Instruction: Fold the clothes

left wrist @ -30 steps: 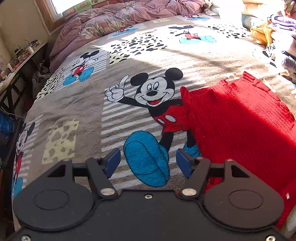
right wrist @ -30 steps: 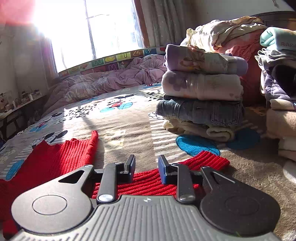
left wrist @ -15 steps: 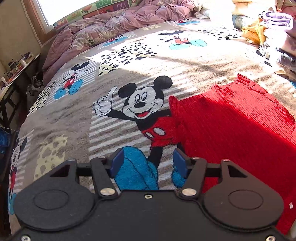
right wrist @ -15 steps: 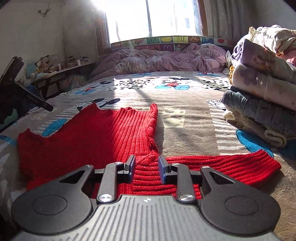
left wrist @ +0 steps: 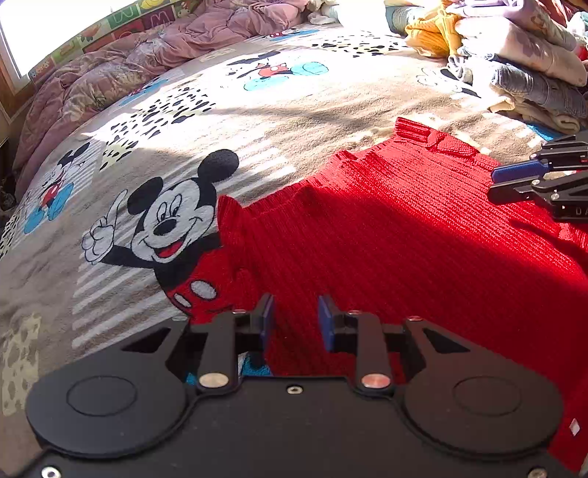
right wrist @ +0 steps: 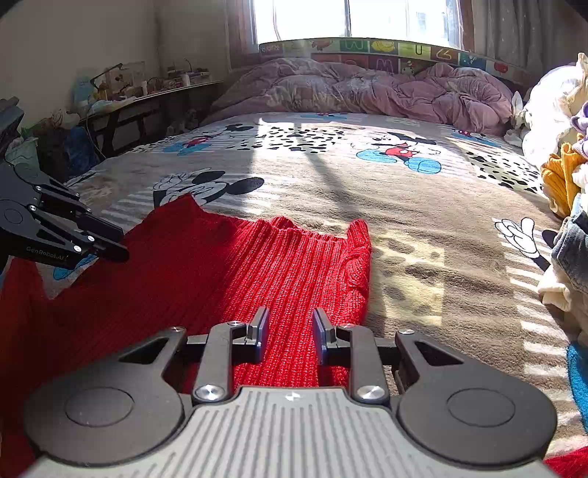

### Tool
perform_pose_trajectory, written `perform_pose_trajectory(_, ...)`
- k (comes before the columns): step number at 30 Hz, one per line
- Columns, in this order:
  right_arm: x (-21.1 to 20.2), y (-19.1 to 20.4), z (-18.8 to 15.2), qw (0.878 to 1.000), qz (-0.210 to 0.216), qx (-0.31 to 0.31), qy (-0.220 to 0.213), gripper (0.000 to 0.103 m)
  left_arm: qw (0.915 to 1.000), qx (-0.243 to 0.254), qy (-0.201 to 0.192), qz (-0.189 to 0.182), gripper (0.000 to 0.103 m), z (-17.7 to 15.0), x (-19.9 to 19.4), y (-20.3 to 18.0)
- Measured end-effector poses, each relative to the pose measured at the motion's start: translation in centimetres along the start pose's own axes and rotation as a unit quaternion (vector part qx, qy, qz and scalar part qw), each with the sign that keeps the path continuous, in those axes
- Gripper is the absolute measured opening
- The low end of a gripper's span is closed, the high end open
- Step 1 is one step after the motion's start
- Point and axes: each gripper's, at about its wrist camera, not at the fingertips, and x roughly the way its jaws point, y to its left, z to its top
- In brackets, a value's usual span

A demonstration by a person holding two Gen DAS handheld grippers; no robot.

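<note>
Moved since 1 s ago: both grippers, from beside/off the garment to over it.

- Left gripper [left wrist: 292, 323]: was over the blue shoe of the mouse print w/ fingers wide; now over the near-left part of the red sweater [left wrist: 404, 235], gap narrower but not closed. Knit shows between the pads; can't tell if cloth is actually caught — looks like hovering just above.
- Right gripper [right wrist: 288, 331]: was low at a sleeve cuff facing the stack of folded clothes [left wrist: 529, 73]; now swung round to face the window [right wrist: 352, 18], sitting over the sweater's right side. Fingers apart, nothing pinched.
- Sweater: flat on the blanket [right wrist: 404, 206], front/back up unclear, neck end toward the window, hem end toward the grippers. One sleeve tip peeks at bottom-right corner of right view. Part in shade, part in sun.
- Other: pink duvet [right wrist: 367, 92] bunched at bed head; shelf [right wrist: 154, 92] w/ clutter along left wall.

Meaning for task: judged as setup for a fold — both claws now placed at the near end, one per side. No fold made yet. Next likely needs a pinch of both near corners, then lift toward neck. Risk: thick knit may slip or grab 1 layer only.
</note>
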Motion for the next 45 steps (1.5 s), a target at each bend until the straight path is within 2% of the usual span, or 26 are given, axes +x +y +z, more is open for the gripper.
perform_pose_trajectory(4, 1.9, -2.2, 0.2, 1.0, 0.007, 0.018, 0.013, 0.025, 0.9983, -0.057, 0.008, -0.011, 0.023, 0.0, 2.2, 3.0)
perform_pose_trajectory(8, 3.8, -4.5, 0.5, 0.999, 0.014, 0.037, 0.027, 0.024, 0.9942, -0.104, -0.01, -0.025, 0.02, 0.7, 3.7, 5.4)
perform_pose_trajectory(11, 5.0, -5.7, 1.1, 0.998, 0.024, 0.05, 0.031, 0.019, 0.9897, -0.135, -0.032, -0.035, 0.02, 1.3, 5.0, 6.2)
perform_pose_trajectory(14, 6.3, -6.2, 2.3, 0.998, 0.03, 0.049, 0.033, 0.019, 0.9892, -0.133, -0.041, -0.045, 0.02, 1.8, 6.0, 6.4)
perform_pose_trajectory(18, 7.9, -7.2, 3.7, 0.996, 0.04, 0.069, 0.043, 0.019, 0.9822, -0.167, -0.047, -0.071, 0.02, 2.3, 6.4, 8.4)
perform_pose_trajectory(23, 7.5, -8.6, 3.6, 0.992, 0.059, 0.088, 0.07, 0.019, 0.971, -0.218, -0.047, -0.087, 0.02, 2.5, 7.4, 9.5)
perform_pose_trajectory(25, 6.8, -9.0, 3.5, 0.991, 0.058, 0.086, 0.083, 0.019, 0.9696, -0.227, -0.041, -0.081, 0.02, 3.1, 7.5, 9.7)
perform_pose_trajectory(26, 6.4, -9.0, 3.6, 0.992, 0.051, 0.079, 0.088, 0.022, 0.9692, -0.231, -0.041, -0.075, 0.02, 3.4, 7.4, 9.7)
perform_pose_trajectory(27, 5.8, -8.9, 3.8, 0.993, 0.031, 0.067, 0.094, 0.033, 0.9688, -0.234, -0.044, -0.068, 0.02, 3.7, 7.1, 9.7)
perform_pose_trajectory(28, 5.1, -8.8, 4.2, 0.994, 0.008, 0.051, 0.093, 0.033, 0.9687, -0.235, -0.048, -0.064, 0.02, 3.9, 6.7, 9.7)
perform_pose_trajectory(29, 4.6, -8.9, 4.5, 0.995, 0.004, 0.046, 0.084, 0.033, 0.9698, -0.228, -0.054, -0.069, 0.02, 4.1, 6.3, 9.5)
perform_pose_trajectory(33, 3.2, -7.5, 6.4, 0.998, 0.046, 0.03, 0.04, 0.033, 0.9769, -0.184, -0.061, -0.09, 0.02, 4.1, 5.3, 9.0)
perform_pose_trajectory(36, 4.9, -6.0, 6.1, 0.997, 0.056, 0.009, 0.05, 0.03, 0.9781, -0.192, -0.033, -0.073, 0.02, 3.3, 6.4, 9.3)
perform_pose_trajectory(38, 7.4, -6.2, 4.5, 0.996, 0.033, 0.004, 0.087, 0.027, 0.9761, -0.208, -0.012, -0.062, 0.029, 2.7, 7.4, 9.8)
perform_pose_trajectory(39, 7.9, -6.6, 3.9, 0.995, 0.028, 0.009, 0.092, 0.026, 0.9732, -0.22, -0.011, -0.066, 0.029, 2.8, 7.3, 10.1)
perform_pose_trajectory(41, 6.8, -8.1, 3.9, 0.994, 0.046, 0.052, 0.081, 0.024, 0.9786, -0.198, -0.009, -0.056, 0.029, 3.6, 6.4, 9.5)
perform_pose_trajectory(43, 3.7, -8.1, 4.5, 0.998, 0.01, 0.025, 0.055, 0.025, 0.9851, -0.164, -0.012, -0.048, 0.029, 4.6, 5.2, 8.5)
perform_pose_trajectory(45, 0.4, -8.9, 4.2, 0.998, 0.009, 0.043, 0.033, 0.027, 0.9878, -0.143, -0.021, -0.057, 0.029, 5.5, 3.6, 7.2)
